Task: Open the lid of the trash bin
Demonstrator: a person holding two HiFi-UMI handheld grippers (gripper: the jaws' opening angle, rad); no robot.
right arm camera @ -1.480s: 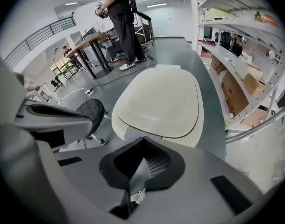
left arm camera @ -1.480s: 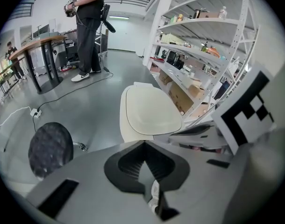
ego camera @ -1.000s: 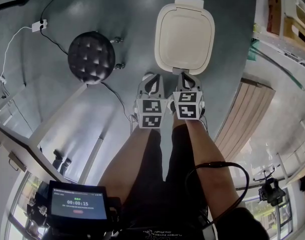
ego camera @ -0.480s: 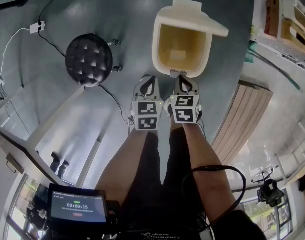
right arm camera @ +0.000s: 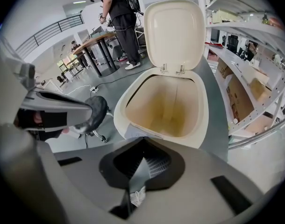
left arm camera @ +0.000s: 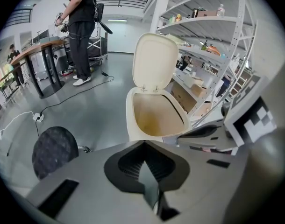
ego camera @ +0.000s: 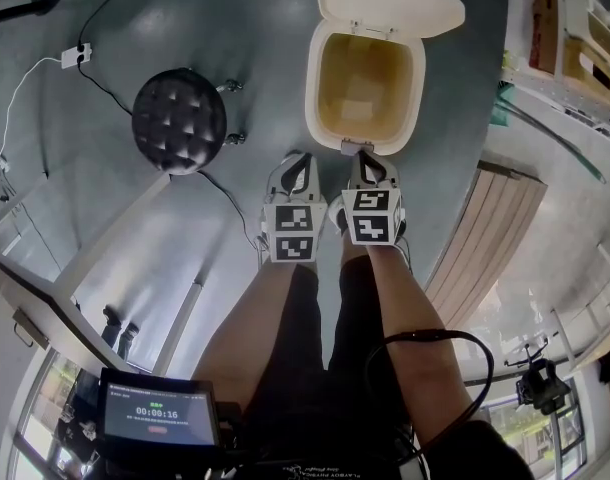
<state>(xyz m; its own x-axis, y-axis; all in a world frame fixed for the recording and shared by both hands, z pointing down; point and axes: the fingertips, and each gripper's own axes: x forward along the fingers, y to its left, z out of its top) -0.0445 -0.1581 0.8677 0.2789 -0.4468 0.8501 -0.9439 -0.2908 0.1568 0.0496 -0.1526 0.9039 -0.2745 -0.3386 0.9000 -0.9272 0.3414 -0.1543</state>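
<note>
**Head view:** The trash bin (ego camera: 312,88) stands on the grey floor (ego camera: 255,28) at 12 o'clock in the frame. Its lid (ego camera: 390,3) is swung up and back from the far rim, and the yellowish inside is bare. The right gripper (ego camera: 362,154) points at the catch on the bin's near rim and seems to touch it. The left gripper (ego camera: 297,158) sits just beside it at 9 o'clock, off the bin. A black stool (ego camera: 180,120) stands at the bin's 9 o'clock.

**Left gripper view:** The left gripper's (left arm camera: 143,146) jaws are closed tip to tip with nothing between them. The bin (left arm camera: 132,120) is at 12 o'clock, and its lid (left arm camera: 155,62) is upright.

**Right gripper view:** The right gripper's (right arm camera: 142,141) jaws are also pressed together and hold nothing. Their tip is against the bin's (right arm camera: 204,120) near rim. The lid (right arm camera: 176,31) stands upright at 12 o'clock.
</note>
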